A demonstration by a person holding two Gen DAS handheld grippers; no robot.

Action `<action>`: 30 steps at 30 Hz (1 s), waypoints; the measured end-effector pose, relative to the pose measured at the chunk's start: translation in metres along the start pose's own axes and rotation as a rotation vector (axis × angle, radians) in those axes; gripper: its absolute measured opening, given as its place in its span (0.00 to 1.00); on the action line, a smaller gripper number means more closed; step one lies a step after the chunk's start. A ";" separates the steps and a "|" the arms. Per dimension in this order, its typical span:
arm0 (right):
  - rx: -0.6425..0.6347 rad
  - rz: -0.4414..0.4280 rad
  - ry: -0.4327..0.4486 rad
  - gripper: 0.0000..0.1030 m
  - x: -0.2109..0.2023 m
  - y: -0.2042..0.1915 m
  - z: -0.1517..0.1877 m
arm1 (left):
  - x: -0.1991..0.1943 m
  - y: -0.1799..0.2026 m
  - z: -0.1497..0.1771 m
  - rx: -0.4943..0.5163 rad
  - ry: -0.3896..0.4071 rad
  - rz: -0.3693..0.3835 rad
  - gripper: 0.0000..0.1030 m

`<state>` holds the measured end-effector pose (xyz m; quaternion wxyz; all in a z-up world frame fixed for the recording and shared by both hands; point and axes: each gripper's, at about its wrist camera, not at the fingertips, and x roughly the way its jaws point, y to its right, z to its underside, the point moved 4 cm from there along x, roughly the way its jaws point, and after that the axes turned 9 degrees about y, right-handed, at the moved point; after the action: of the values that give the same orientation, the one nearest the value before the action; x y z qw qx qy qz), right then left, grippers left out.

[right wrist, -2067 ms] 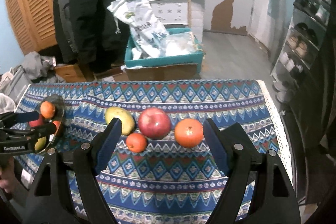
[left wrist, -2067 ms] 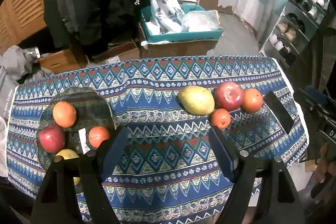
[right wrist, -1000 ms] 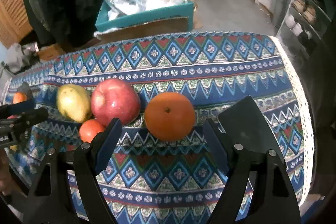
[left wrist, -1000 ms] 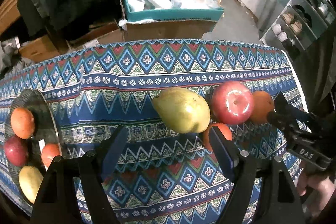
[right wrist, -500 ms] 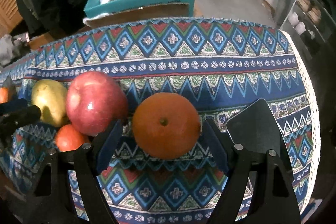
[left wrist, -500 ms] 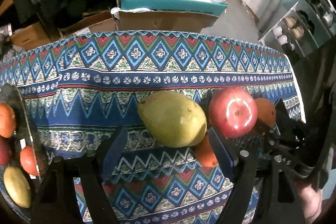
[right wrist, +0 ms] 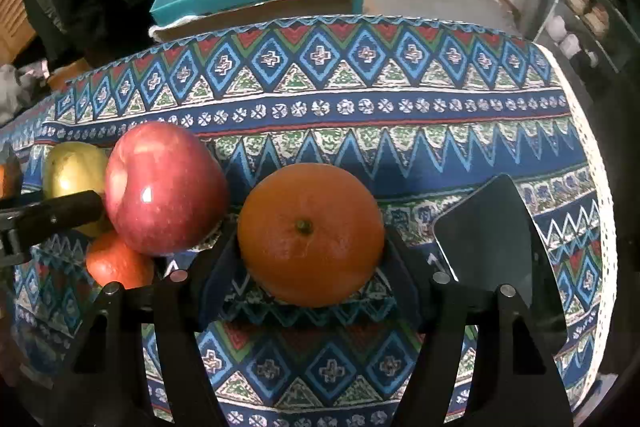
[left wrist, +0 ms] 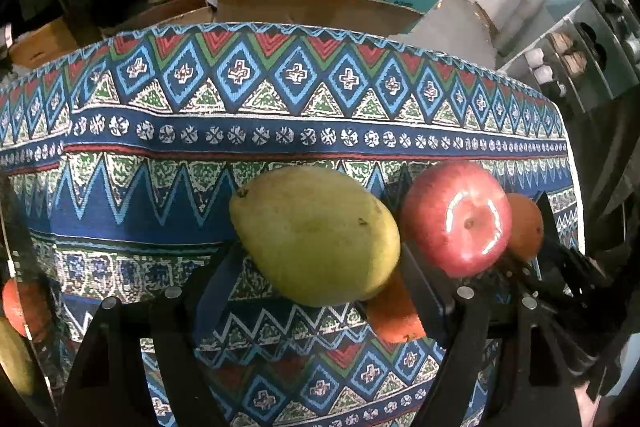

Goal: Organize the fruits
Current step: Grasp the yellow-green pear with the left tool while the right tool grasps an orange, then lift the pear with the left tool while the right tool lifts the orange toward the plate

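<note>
Glossy red apple (right wrist: 164, 187), dimpled matt orange (right wrist: 310, 233), woven patterned tablecloth (right wrist: 360, 115).

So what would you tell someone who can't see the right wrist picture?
The right gripper has just been closing its fingers around a big orange on a patterned tablecloth. A red apple sits left of it, with a yellow-green mango and a small orange behind.

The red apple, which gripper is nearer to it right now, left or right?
Hard to call, perhaps the right. The right gripper has just been closing its jaws around the big orange beside the red apple; the left gripper brackets the yellow-green mango on its other side.
</note>
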<state>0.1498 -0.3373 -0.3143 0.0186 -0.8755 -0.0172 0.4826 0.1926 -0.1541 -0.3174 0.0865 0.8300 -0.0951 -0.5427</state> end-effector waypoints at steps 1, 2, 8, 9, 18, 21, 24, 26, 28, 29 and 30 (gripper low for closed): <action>0.002 -0.001 0.002 0.68 -0.002 0.001 0.000 | 0.001 -0.001 0.000 -0.007 0.007 0.005 0.78; 0.003 -0.004 0.004 0.67 -0.004 0.001 0.001 | 0.001 -0.001 0.000 -0.009 0.008 0.008 0.78; -0.006 0.004 0.029 0.67 -0.018 0.001 -0.002 | 0.004 0.001 0.000 -0.010 0.018 0.035 0.72; -0.010 0.005 0.033 0.67 -0.020 0.000 -0.003 | 0.004 0.001 0.000 -0.010 0.020 0.036 0.72; -0.037 0.000 0.071 0.67 -0.034 -0.010 -0.014 | -0.007 0.001 0.008 0.043 0.042 0.004 0.71; -0.040 -0.001 0.089 0.67 -0.040 -0.014 -0.017 | -0.016 0.000 0.009 0.064 0.065 -0.009 0.70; -0.045 -0.005 0.105 0.67 -0.047 -0.017 -0.019 | -0.025 -0.001 0.010 0.091 0.088 -0.022 0.69; -0.045 -0.008 0.117 0.67 -0.051 -0.019 -0.021 | -0.030 0.001 0.010 0.104 0.105 -0.024 0.68; -0.046 -0.011 0.129 0.67 -0.056 -0.021 -0.023 | -0.034 0.001 0.009 0.110 0.110 -0.024 0.68; -0.048 -0.012 0.134 0.67 -0.059 -0.022 -0.024 | -0.035 0.001 0.010 0.114 0.110 -0.022 0.68; -0.048 -0.013 0.138 0.67 -0.061 -0.022 -0.024 | -0.035 0.001 0.011 0.120 0.107 -0.022 0.68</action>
<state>0.1371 -0.3187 -0.2491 0.0020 -0.9067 -0.0332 0.4205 0.1688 -0.1472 -0.2904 0.0355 0.8626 -0.1138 -0.4916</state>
